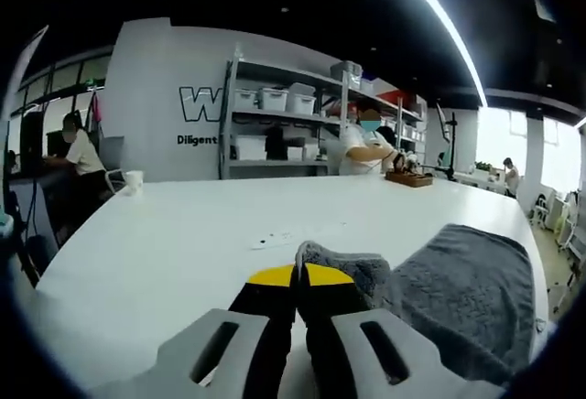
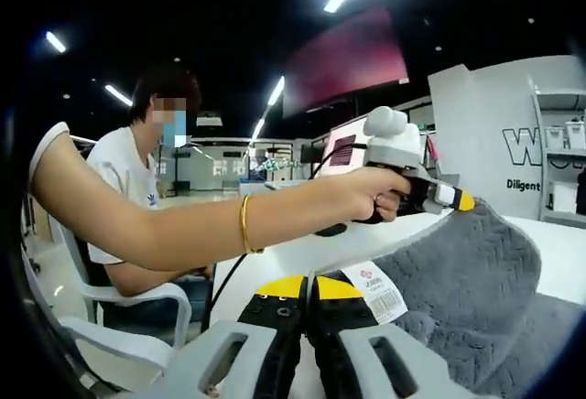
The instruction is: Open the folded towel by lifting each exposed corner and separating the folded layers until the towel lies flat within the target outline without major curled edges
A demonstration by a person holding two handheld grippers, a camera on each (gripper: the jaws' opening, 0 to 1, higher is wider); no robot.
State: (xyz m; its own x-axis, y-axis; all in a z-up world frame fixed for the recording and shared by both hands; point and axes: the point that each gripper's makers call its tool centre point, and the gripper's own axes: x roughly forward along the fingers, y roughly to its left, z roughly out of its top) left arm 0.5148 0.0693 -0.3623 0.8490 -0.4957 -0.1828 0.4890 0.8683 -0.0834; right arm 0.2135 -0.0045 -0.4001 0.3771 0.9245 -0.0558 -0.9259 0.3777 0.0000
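A grey towel [image 1: 462, 294] lies on the white table [image 1: 165, 253], at the right of the left gripper view. My left gripper [image 1: 303, 276] has its yellow-tipped jaws pressed together on a curled corner of the towel [image 1: 343, 266]. In the right gripper view the same towel [image 2: 476, 271] rises in a fold, its far corner held up by the left gripper [image 2: 458, 200] in a person's hand [image 2: 380, 196]. My right gripper [image 2: 308, 287] is shut at the towel's near edge, beside its white barcode label [image 2: 375, 291].
A white cup [image 1: 135, 179] stands at the table's far left edge and a wooden tray [image 1: 409, 179] at the far side. Shelves with bins [image 1: 275, 115] and people stand beyond. A seated person's arm [image 2: 183, 225] and white chair [image 2: 110, 330] are at my left.
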